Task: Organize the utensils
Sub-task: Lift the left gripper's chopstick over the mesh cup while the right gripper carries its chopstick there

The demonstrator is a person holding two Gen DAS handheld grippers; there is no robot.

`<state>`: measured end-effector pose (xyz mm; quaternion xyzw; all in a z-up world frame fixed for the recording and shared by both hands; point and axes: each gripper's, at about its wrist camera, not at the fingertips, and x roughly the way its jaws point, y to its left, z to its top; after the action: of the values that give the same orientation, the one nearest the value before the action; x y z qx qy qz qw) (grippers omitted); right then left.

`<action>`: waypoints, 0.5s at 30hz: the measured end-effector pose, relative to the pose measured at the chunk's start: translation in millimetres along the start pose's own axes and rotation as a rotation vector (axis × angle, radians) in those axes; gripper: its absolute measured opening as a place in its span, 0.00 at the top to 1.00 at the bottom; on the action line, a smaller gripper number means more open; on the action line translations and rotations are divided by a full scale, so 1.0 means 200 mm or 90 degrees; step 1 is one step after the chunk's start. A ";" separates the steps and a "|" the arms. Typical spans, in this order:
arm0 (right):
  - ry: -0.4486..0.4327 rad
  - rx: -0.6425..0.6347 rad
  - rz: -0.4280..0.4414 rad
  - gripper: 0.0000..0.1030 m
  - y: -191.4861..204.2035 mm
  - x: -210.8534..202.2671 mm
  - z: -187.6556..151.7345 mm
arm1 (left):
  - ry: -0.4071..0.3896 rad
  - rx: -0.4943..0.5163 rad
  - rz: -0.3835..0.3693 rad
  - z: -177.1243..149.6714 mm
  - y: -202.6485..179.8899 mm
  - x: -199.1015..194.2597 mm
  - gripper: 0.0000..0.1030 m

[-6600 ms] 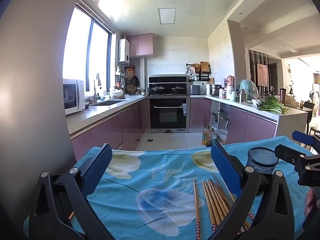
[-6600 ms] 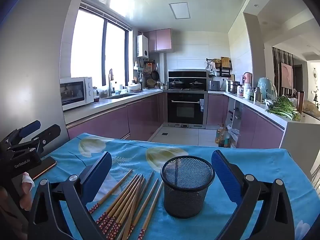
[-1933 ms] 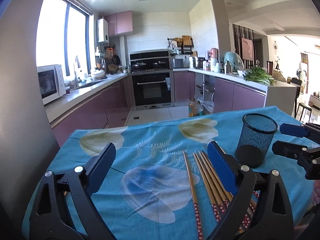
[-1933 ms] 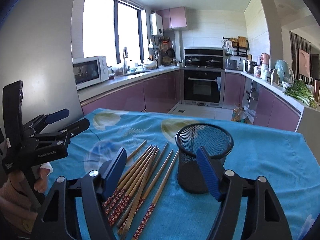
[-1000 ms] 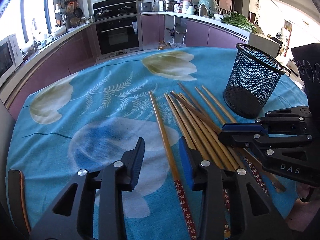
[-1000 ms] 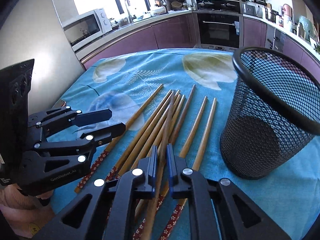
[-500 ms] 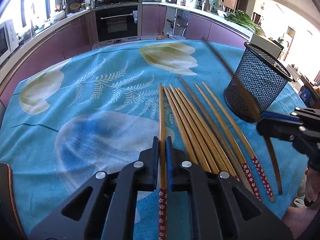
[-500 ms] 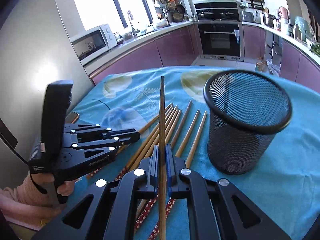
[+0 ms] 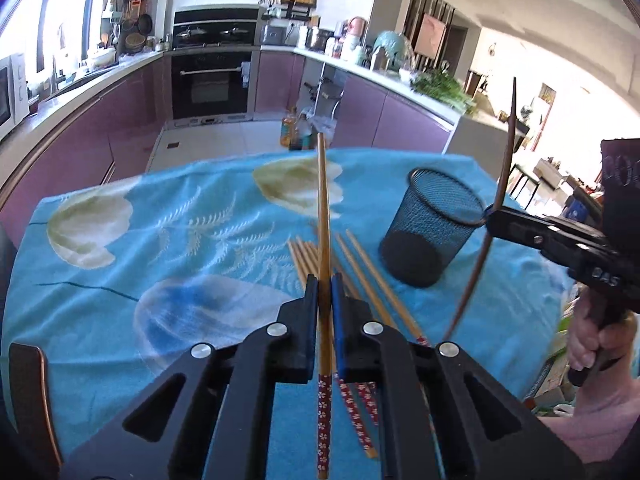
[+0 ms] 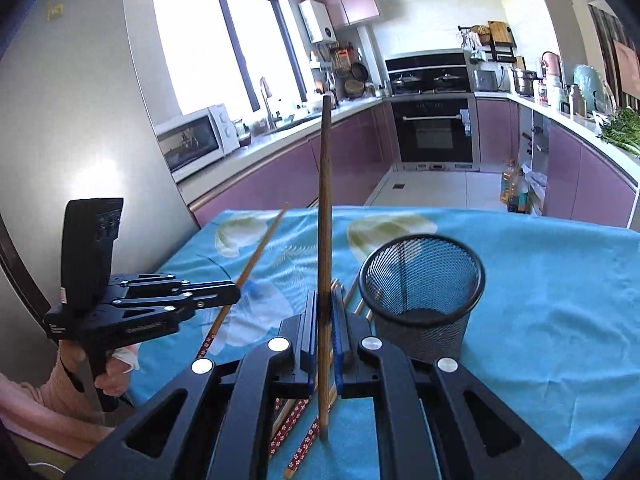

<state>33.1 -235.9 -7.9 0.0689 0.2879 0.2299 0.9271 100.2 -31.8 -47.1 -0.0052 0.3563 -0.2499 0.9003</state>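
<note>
Closed down fully, in the case of the left tool [image 9: 325,292], on a pale bamboo chopstick with a red flowered handle end [image 9: 324,200]. Gripped not far above that patterned end, with the shaft running out toward 12 o'clock and held clear of the table [image 9: 100,304].

Pinched together just as tightly, in the case of the right tool [image 10: 325,308], on a darker brown wooden chopstick [image 10: 325,200]. Gripped low on the shaft, with the tip standing up toward 12 o'clock and the butt hanging below the pads. Held off the cloth, apart from everything else as far as could be told.

Seen just beyond the left tool, at about 1 o'clock: several loose bamboo chopsticks [image 9: 360,264], lying roughly side by side on the blue flowered cloth [image 9: 160,240], their red patterned ends toward the camera and partly hidden under the tool.

Farther out, at about 2 o'clock from the left tool and at 1 o'clock, near, from the right one: a black wire-mesh cup [image 10: 420,280], standing upright on the cloth. Looked empty, with no stick rising from it.

Judged barely begun. Two chopsticks picked up, one per tool, and none yet delivered. Left to do: tip each held stick upright over the rim, drop it into the cup, then go back for the rest of the row. Probably easier for the right tool, being closer to the cup.
</note>
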 end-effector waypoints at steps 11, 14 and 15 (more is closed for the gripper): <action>-0.066 -0.015 0.005 0.94 -0.07 -0.13 0.15 | -0.111 -0.027 -0.055 0.20 -0.05 -0.24 0.93; -0.087 -0.019 0.008 0.94 -0.09 -0.18 0.20 | -0.139 -0.032 -0.065 0.27 -0.09 -0.24 0.93; -0.094 -0.020 0.004 0.94 -0.10 -0.19 0.22 | -0.148 -0.037 -0.072 0.30 -0.11 -0.23 0.93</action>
<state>38.4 -271.1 41.8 0.0720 0.2146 0.2316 0.9461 101.0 -40.5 30.6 -0.0801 0.2560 -0.2877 0.9194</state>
